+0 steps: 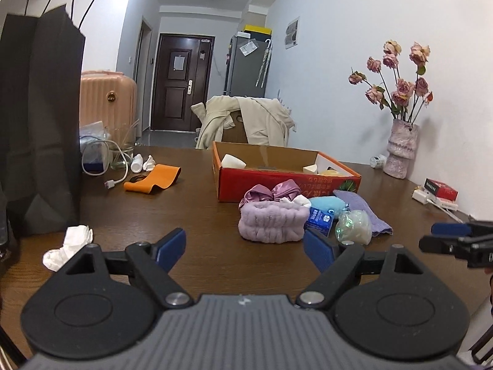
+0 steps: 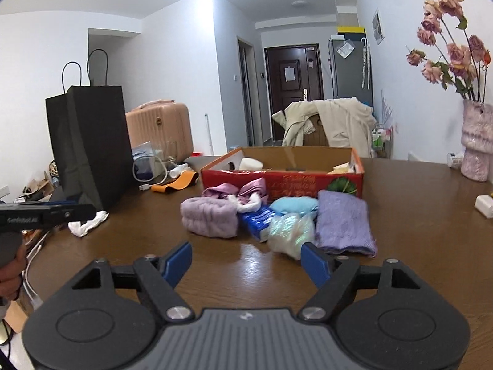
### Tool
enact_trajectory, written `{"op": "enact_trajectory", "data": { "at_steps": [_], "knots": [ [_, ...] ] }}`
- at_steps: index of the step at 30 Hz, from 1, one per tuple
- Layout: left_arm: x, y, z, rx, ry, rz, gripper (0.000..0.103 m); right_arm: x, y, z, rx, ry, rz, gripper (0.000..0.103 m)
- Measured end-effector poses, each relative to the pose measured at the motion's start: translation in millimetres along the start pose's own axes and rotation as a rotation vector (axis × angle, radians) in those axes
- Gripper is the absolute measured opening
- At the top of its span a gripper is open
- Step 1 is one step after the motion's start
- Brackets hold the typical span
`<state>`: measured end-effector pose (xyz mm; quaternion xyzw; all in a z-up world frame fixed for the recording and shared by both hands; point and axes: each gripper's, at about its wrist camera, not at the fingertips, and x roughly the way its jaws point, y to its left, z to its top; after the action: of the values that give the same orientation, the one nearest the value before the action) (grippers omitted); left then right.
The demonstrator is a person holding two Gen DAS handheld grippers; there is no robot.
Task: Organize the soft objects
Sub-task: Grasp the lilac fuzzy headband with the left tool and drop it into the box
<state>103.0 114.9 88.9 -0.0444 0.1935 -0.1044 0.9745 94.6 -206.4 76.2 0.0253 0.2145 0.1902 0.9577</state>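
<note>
A pile of soft things lies on the brown table before a red cardboard box (image 1: 289,183) (image 2: 277,178): a lilac fluffy headband (image 1: 272,223) (image 2: 211,217), a pink satin scrunchie (image 1: 271,192) (image 2: 237,189), a light blue pouch (image 1: 326,204) (image 2: 294,206), a purple folded cloth (image 1: 366,211) (image 2: 343,222), a shiny plastic bag (image 1: 354,225) (image 2: 291,234) and a blue tissue pack (image 1: 319,219) (image 2: 257,220). My left gripper (image 1: 245,249) is open and empty, short of the headband. My right gripper (image 2: 246,262) is open and empty, just before the plastic bag.
A black paper bag (image 1: 40,123) (image 2: 89,145) stands at the left. A white crumpled tissue (image 1: 69,246) (image 2: 87,223), an orange band (image 1: 154,178) (image 2: 177,183), a charger cable (image 1: 118,166) and a vase of dried roses (image 1: 400,151) (image 2: 476,145) are on the table.
</note>
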Motion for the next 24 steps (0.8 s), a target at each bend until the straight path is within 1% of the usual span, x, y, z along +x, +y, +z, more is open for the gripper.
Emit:
{"op": "enact_trajectory", "data": {
  "at_steps": [1,3,4,5,6,9,12,14,15,16,17,18,19,20,22,24],
  "knots": [
    [5,2,0,-0.016,0.007,-0.012,0.085,2,2,0,-0.004,0.004,0.008,0.076],
    [18,5,0,-0.053,0.028,-0.043,0.082,8,6,1,-0.009,0.007,0.016,0.07],
    [27,5,1,-0.063,0.038,-0.045,0.076,13,7,3,-0.006,0.016,0.014,0.067],
    [36,3,4,-0.061,0.046,-0.039,0.07,20,8,6,-0.002,0.03,0.009,0.057],
    [44,1,7,-0.059,0.05,-0.036,0.069,28,7,7,0.006,0.046,0.003,0.048],
    [73,-2,22,-0.065,0.05,-0.04,0.065,49,4,12,0.037,0.065,0.005,0.041],
    [109,-6,36,-0.063,0.031,-0.013,0.065,68,1,17,0.055,0.071,0.001,0.04],
    [139,-7,40,-0.07,0.047,0.009,0.065,79,0,19,0.058,0.086,0.0,0.04],
    [154,-5,40,-0.079,0.064,-0.005,0.065,84,-1,20,0.061,0.093,-0.001,0.04],
    [166,-4,39,-0.089,0.084,-0.02,0.059,88,-3,21,0.063,0.099,-0.001,0.04],
    [176,-1,37,-0.102,0.117,-0.027,0.043,92,-5,23,0.067,0.102,-0.003,0.04],
    [182,1,34,-0.113,0.149,-0.042,0.037,95,-6,24,0.07,0.105,-0.004,0.04],
    [183,6,29,-0.135,0.18,-0.08,0.032,98,-8,27,0.069,0.106,-0.005,0.04],
    [179,11,22,-0.165,0.194,-0.114,0.032,100,-9,29,0.065,0.103,-0.004,0.04],
    [166,18,12,-0.196,0.216,-0.137,0.033,102,-9,33,0.058,0.085,0.005,0.04],
    [149,25,2,-0.23,0.242,-0.171,0.036,105,-10,38,0.059,0.067,0.037,0.04]
  ]
}}
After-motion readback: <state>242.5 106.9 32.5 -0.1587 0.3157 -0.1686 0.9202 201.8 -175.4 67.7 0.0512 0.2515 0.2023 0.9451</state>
